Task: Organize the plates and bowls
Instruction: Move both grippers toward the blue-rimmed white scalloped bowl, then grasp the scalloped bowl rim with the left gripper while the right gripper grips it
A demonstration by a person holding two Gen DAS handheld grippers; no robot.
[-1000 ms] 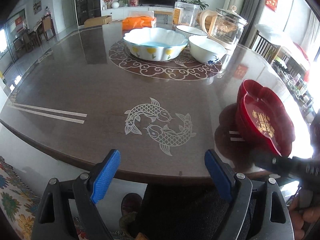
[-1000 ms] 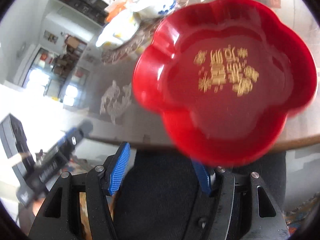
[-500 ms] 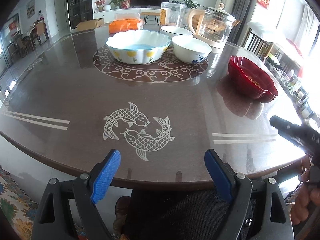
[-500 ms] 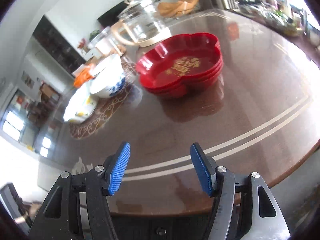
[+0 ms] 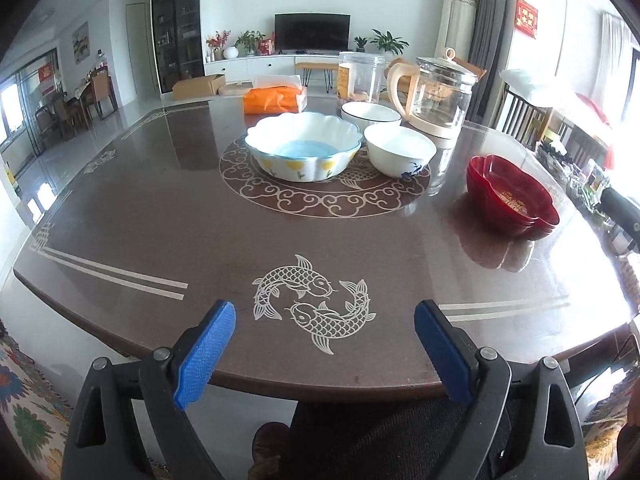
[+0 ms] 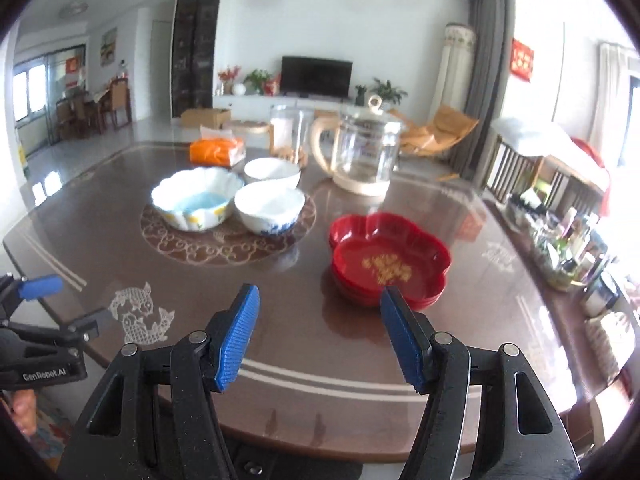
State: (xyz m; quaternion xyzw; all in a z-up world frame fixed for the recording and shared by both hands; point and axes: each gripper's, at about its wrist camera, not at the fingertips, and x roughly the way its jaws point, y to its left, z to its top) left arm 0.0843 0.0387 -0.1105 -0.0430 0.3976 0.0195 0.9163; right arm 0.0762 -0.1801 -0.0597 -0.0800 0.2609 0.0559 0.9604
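A stack of red flower-shaped plates (image 5: 512, 196) (image 6: 390, 262) with gold lettering rests on the right of the brown table. A scalloped white bowl with a blue inside (image 5: 304, 146) (image 6: 194, 198) and two white bowls (image 5: 400, 150) (image 6: 270, 206), one behind (image 5: 370, 114) (image 6: 272, 170), stand at the table's middle. My left gripper (image 5: 324, 354) is open and empty above the near table edge. My right gripper (image 6: 320, 336) is open and empty, just short of the red plates.
A glass kettle (image 5: 438, 96) (image 6: 360, 152), a clear jar (image 5: 360, 76) and an orange tissue pack (image 5: 276, 98) stand at the far side. Small bottles crowd a sideboard (image 6: 568, 248) on the right. The left gripper's body (image 6: 36, 344) shows at the right view's left edge.
The right gripper set the red plate it held onto the red stack, let go, and drew back towards the near edge. The left gripper rose slightly and stayed open.
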